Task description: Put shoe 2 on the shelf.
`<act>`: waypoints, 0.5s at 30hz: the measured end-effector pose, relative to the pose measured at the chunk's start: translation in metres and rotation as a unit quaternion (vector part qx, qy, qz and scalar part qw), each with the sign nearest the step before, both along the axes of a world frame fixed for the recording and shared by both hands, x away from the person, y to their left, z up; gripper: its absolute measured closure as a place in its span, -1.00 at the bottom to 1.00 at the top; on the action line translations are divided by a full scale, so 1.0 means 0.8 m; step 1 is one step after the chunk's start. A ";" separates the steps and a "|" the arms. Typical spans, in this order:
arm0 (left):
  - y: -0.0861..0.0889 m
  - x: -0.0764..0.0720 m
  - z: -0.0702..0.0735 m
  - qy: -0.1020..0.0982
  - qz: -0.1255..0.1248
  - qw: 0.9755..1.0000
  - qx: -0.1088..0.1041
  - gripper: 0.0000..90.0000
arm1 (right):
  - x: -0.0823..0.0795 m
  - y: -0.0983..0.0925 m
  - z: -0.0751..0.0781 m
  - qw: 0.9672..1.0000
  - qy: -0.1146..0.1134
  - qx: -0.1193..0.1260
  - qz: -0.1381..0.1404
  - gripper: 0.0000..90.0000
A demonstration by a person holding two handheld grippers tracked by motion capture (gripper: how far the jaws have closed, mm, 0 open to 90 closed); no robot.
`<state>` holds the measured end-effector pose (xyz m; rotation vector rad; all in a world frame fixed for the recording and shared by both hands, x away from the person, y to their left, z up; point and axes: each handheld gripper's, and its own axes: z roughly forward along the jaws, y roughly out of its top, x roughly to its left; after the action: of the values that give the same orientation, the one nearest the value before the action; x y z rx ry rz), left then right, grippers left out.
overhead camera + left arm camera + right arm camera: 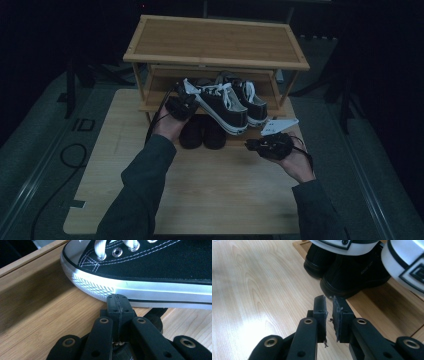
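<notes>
A wooden shoe rack (215,40) stands at the far side of the table. On its middle shelf (50,315) sit two black canvas sneakers with white soles and laces, one (220,105) to the left of the other (250,100). My left gripper (181,107) is by the left sneaker's near end. In the left gripper view it (117,298) is shut on nothing, its tips against that sneaker's (150,262) white sole. A pair of black shoes (202,132) stands on the bottom shelf. My right gripper (252,145) hovers over the table, pointing at them (352,272). Its jaws (329,301) stand slightly apart with nothing between them.
The light wooden tabletop (225,195) stretches in front of the rack. The rack's bottom board (382,307) lies just beyond my right gripper, with the sneakers' white soles (407,262) overhanging it. A black cable (70,155) loops on the grey floor at left.
</notes>
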<state>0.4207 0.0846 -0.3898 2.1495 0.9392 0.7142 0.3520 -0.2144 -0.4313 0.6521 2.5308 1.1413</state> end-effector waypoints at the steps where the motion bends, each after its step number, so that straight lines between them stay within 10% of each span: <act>1: 0.000 0.000 0.000 0.000 0.000 1.000 0.001 1.00 | -0.001 0.001 0.000 1.000 -0.001 0.000 0.002 0.80; 15: 0.005 0.014 -0.001 0.003 0.023 1.000 0.000 1.00 | -0.002 0.006 -0.001 1.000 -0.001 0.001 0.006 0.79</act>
<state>0.4321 0.0885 -0.3906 2.1371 0.9932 0.7310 0.3505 -0.2098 -0.4320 0.6351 2.5353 1.1489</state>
